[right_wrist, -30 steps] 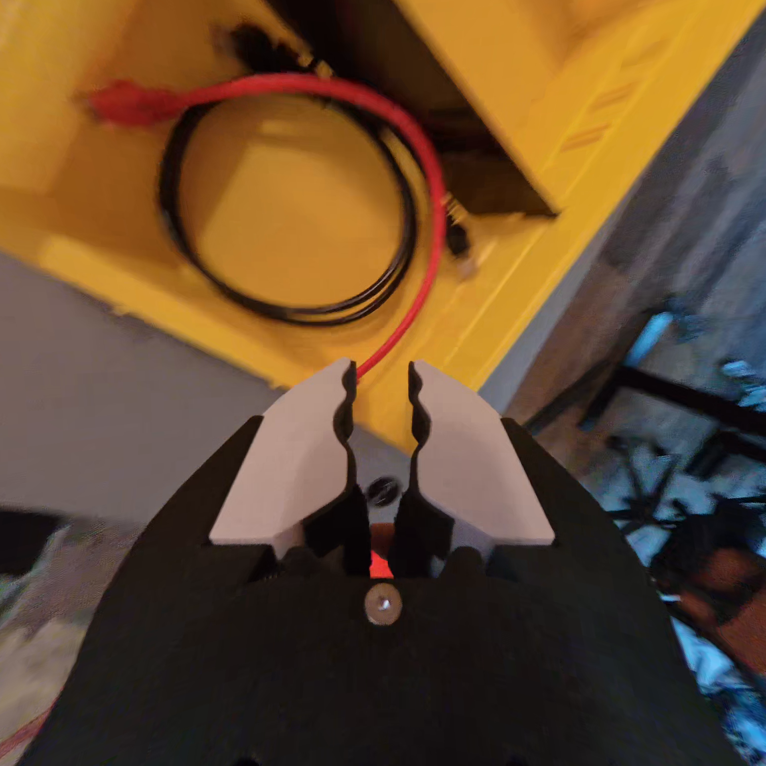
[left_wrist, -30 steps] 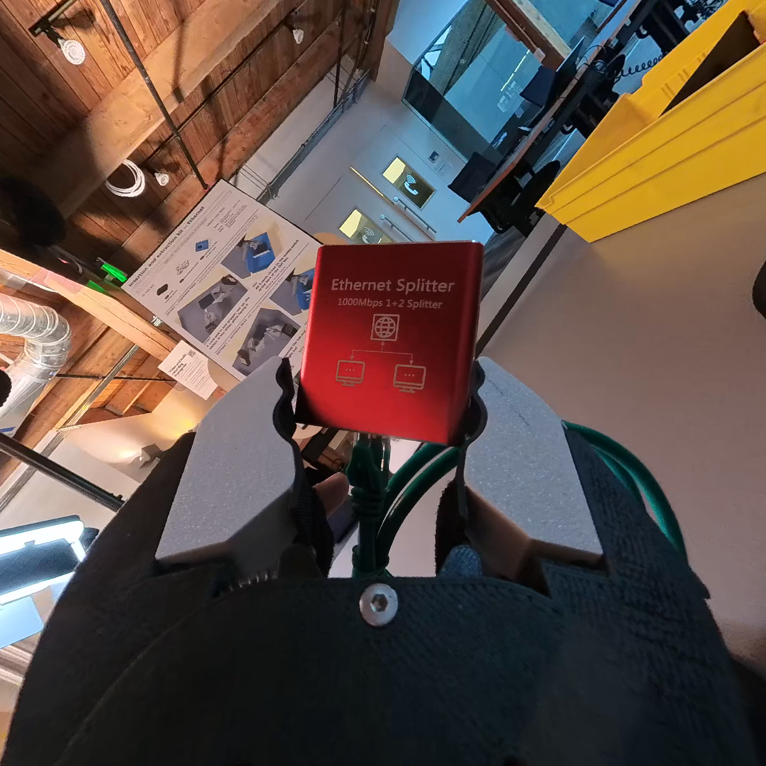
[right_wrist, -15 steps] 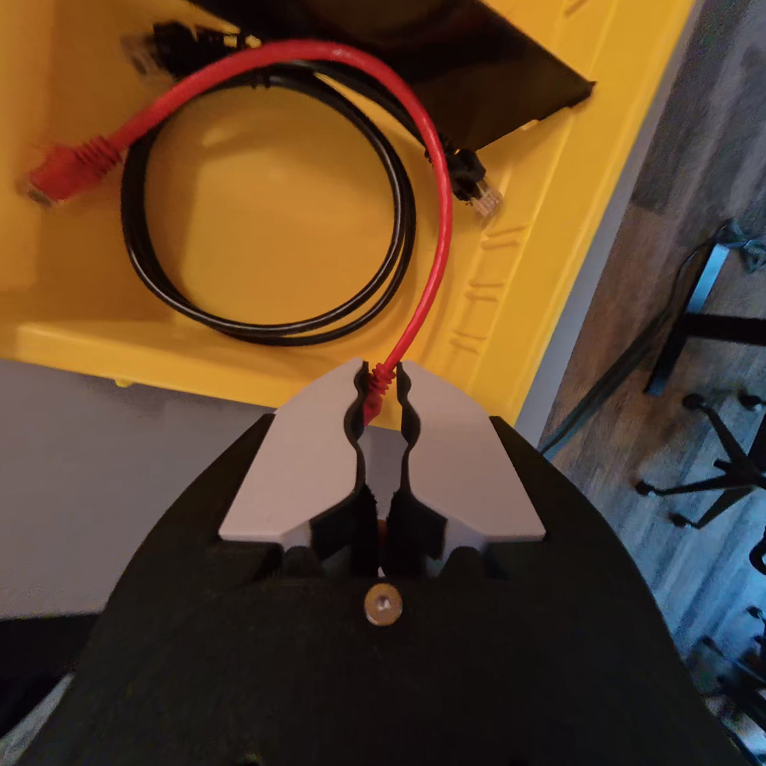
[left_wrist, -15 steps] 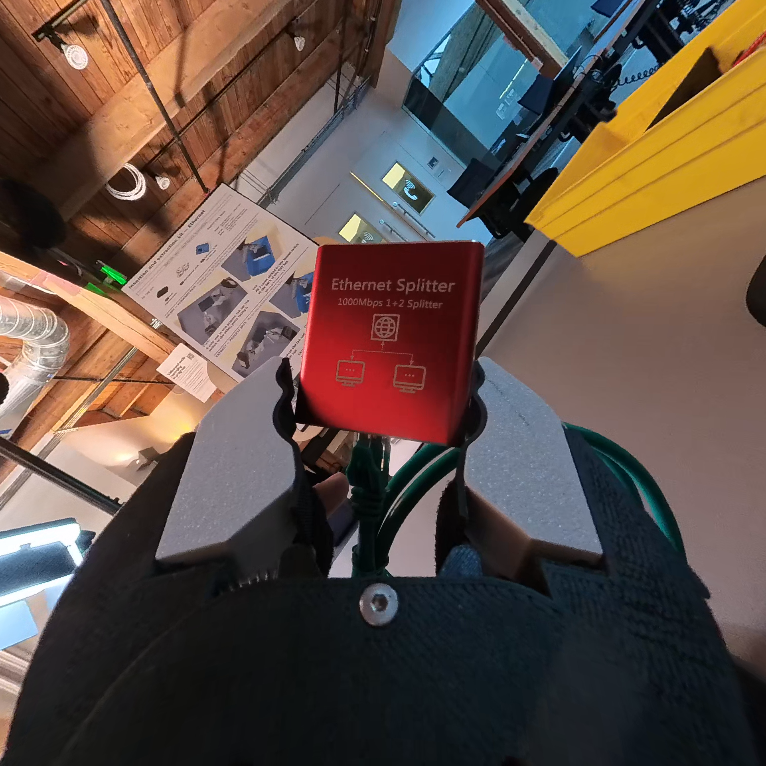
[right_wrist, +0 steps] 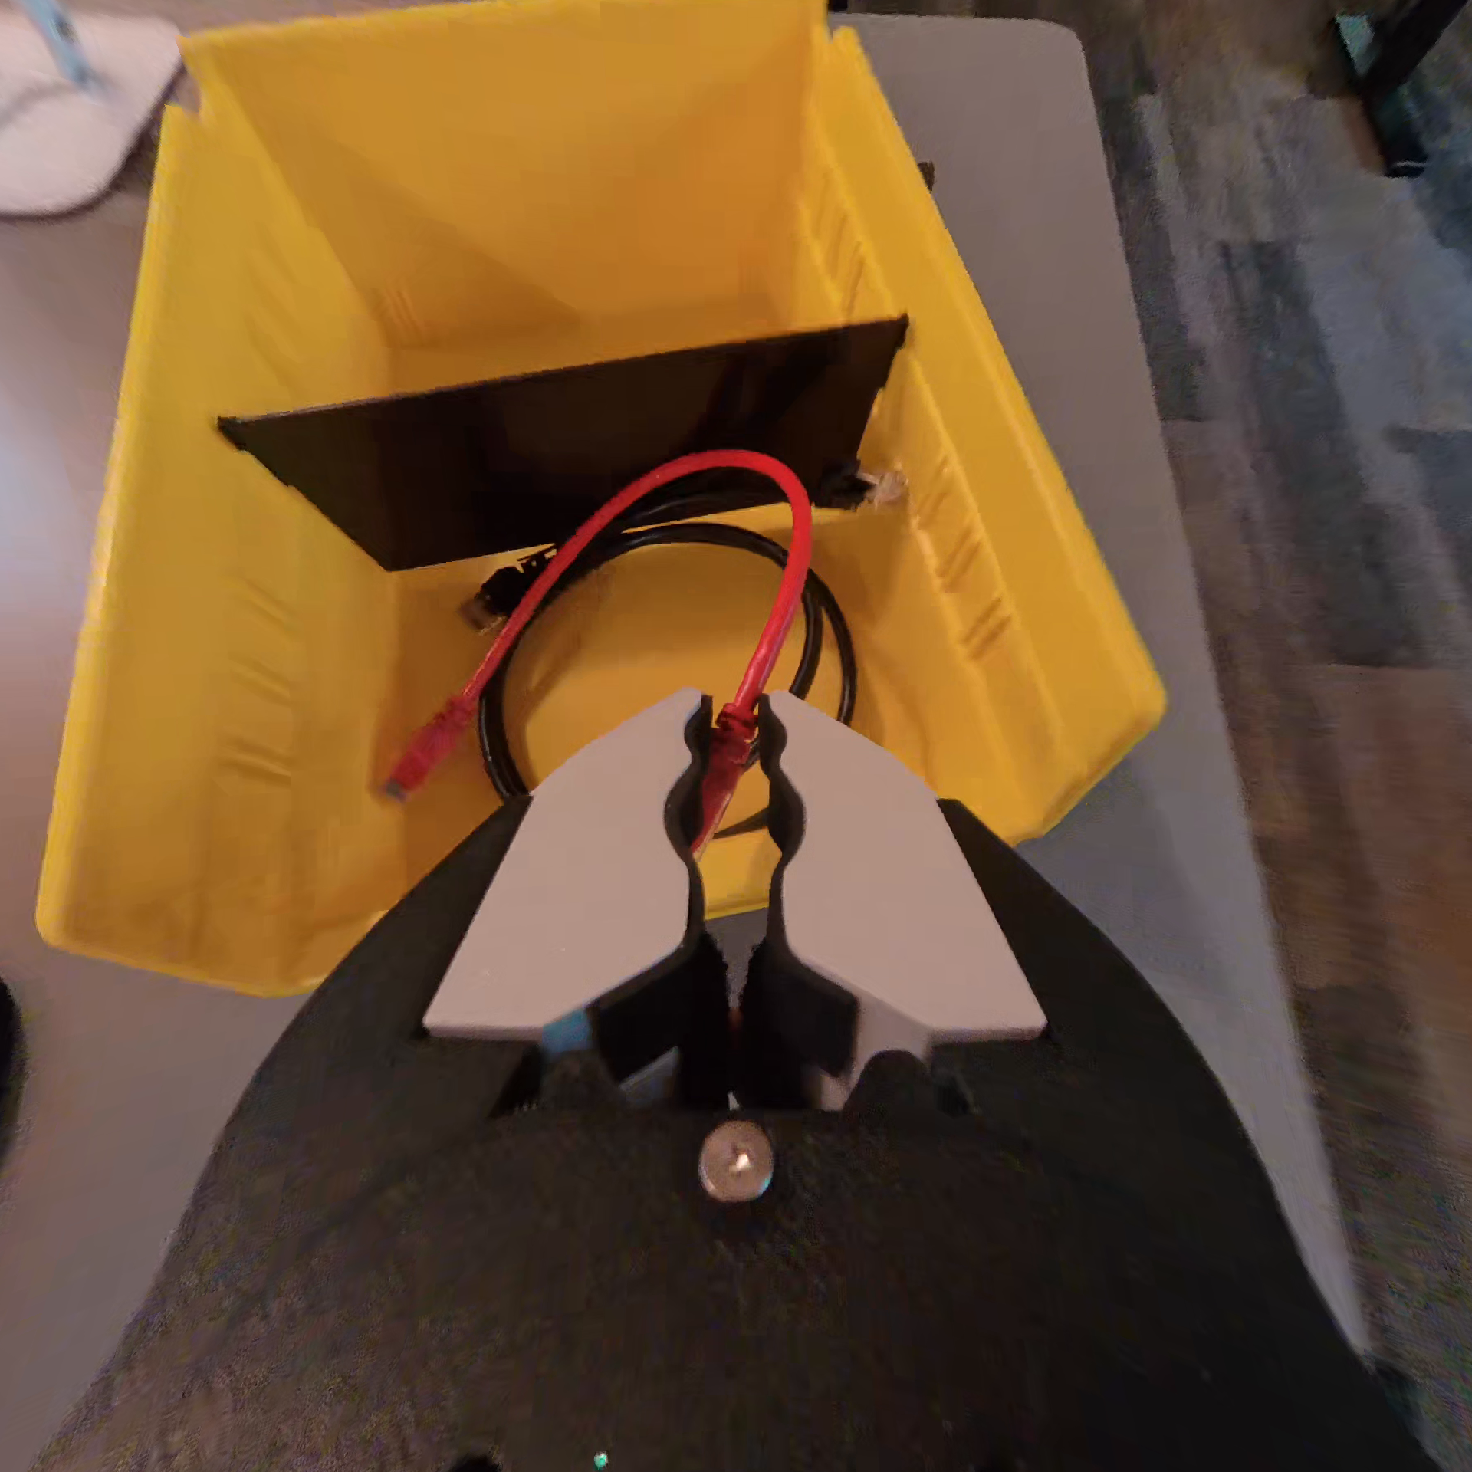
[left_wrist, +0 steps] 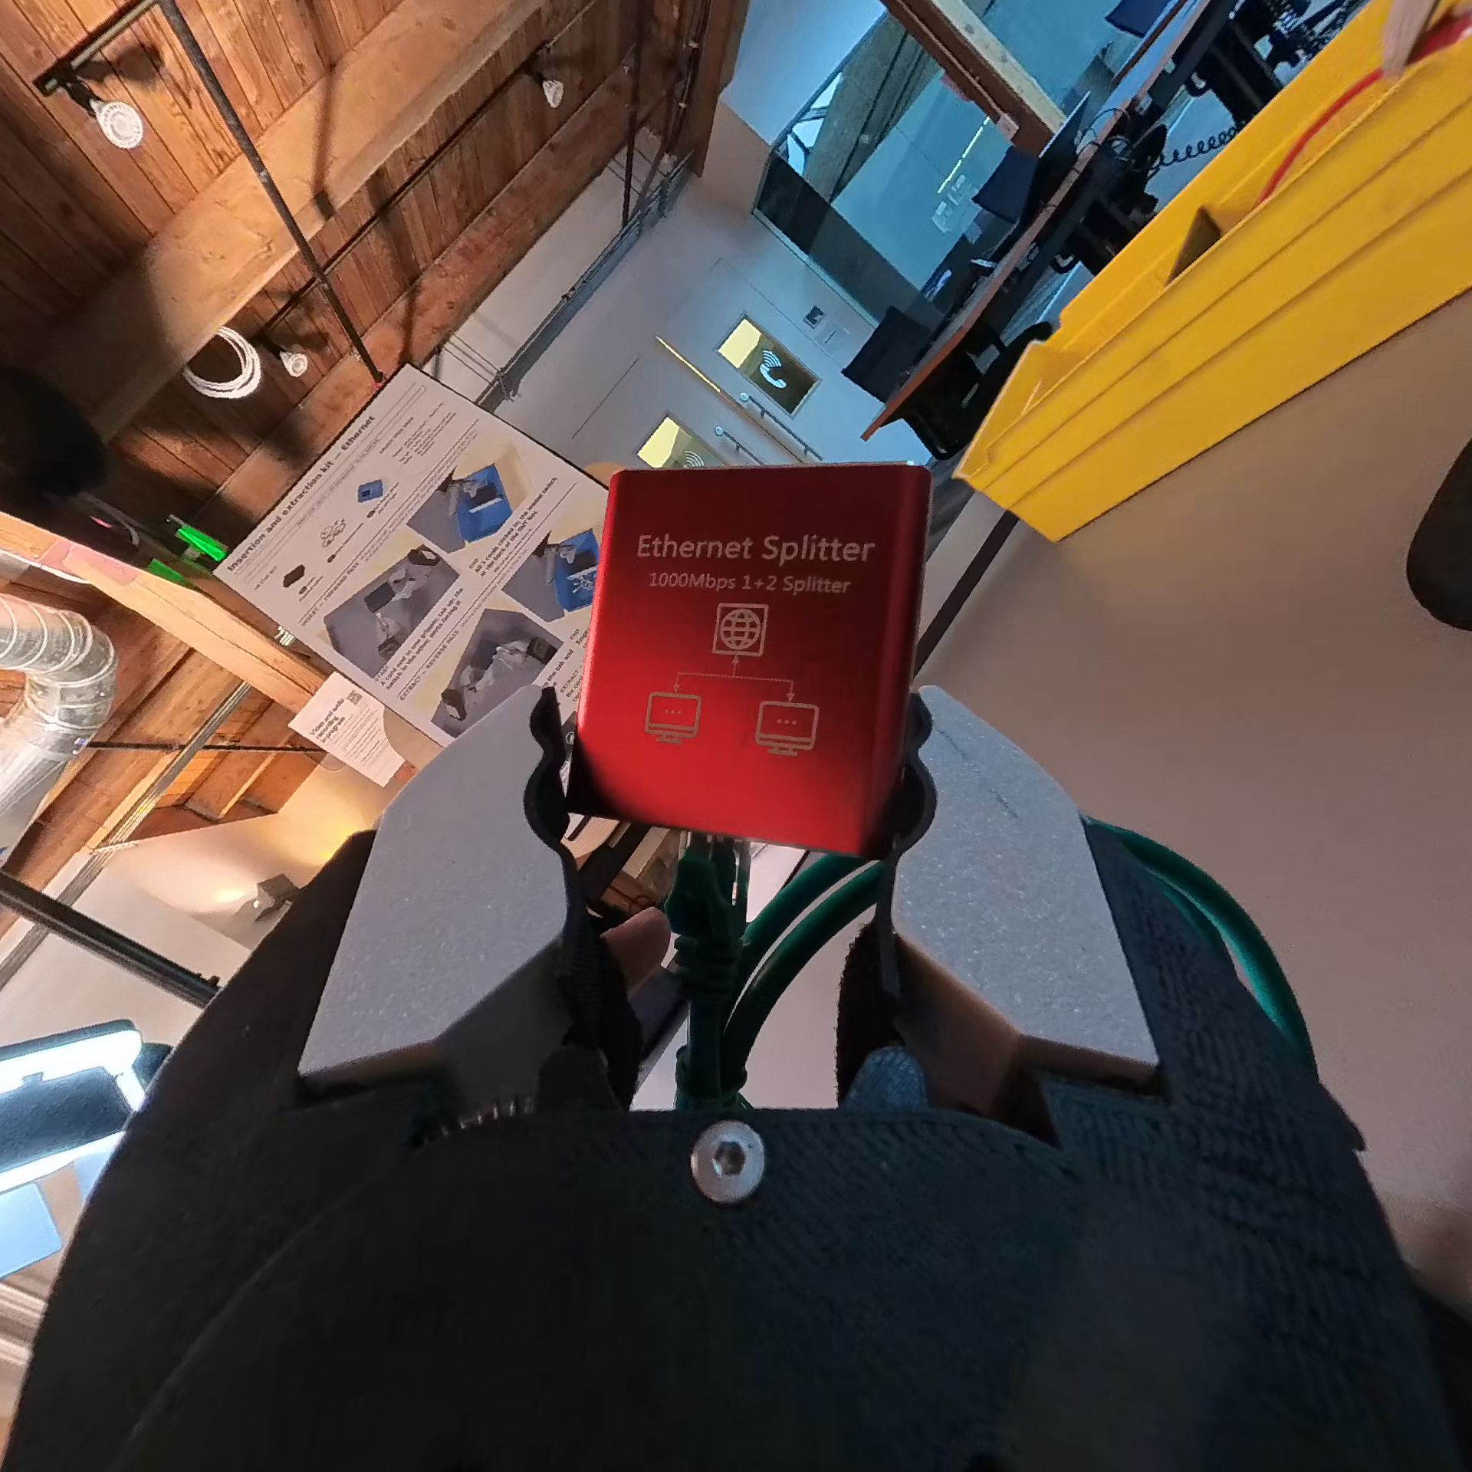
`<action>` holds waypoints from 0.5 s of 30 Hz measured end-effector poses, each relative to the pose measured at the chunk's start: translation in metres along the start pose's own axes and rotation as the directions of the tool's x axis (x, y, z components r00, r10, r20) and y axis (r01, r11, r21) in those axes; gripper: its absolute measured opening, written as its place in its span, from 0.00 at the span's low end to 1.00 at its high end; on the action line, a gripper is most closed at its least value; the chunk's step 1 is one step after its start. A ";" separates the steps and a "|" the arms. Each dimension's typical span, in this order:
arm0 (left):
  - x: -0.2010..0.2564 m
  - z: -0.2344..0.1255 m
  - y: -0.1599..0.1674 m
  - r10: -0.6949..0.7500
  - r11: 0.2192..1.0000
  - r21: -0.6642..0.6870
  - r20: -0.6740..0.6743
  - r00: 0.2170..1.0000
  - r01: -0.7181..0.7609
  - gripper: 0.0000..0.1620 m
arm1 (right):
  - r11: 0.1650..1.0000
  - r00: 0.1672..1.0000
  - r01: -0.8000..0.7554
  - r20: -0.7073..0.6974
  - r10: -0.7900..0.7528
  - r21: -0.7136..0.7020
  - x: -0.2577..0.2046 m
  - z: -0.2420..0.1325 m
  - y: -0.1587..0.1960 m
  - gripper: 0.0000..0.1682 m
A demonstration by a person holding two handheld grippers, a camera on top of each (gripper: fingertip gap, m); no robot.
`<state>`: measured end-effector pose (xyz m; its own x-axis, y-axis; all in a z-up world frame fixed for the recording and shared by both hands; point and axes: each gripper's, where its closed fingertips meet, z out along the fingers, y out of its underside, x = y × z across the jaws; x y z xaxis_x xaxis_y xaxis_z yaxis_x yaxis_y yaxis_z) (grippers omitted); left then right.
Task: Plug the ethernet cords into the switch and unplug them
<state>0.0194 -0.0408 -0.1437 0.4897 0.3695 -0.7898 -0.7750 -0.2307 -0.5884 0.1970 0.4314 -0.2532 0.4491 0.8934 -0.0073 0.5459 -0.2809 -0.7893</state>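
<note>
Inside yellow bin: black cord.

switch: pale printed lettering in two lines on the red face, with a globe icon and two monitor icons below
poster: heading, small captions and photos
paper note: small print and a code square
door signs: lit phone symbols

Right tongs pinch the red cord's plug over the yellow bin.
</note>
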 end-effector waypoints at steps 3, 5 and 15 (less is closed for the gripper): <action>0.000 -0.001 0.000 0.000 1.000 0.001 -0.006 1.000 0.000 0.50 | 0.995 0.997 -0.075 0.039 0.072 0.070 -0.001 0.020 0.008 0.06; 0.000 -0.001 0.000 -0.001 1.000 -0.001 -0.007 1.000 0.001 0.50 | 0.985 0.991 -0.128 0.060 0.122 0.119 -0.003 0.030 0.007 0.06; 0.002 0.001 0.000 0.002 1.000 -0.002 -0.011 1.000 -0.002 0.50 | 0.966 0.992 0.125 0.062 -0.114 -0.225 -0.016 0.054 0.006 0.06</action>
<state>0.0203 -0.0393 -0.1455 0.4925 0.3593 -0.7927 -0.7750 -0.2333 -0.5873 0.1555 0.4346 -0.2912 0.3393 0.9396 0.0449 0.7429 -0.2384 -0.6256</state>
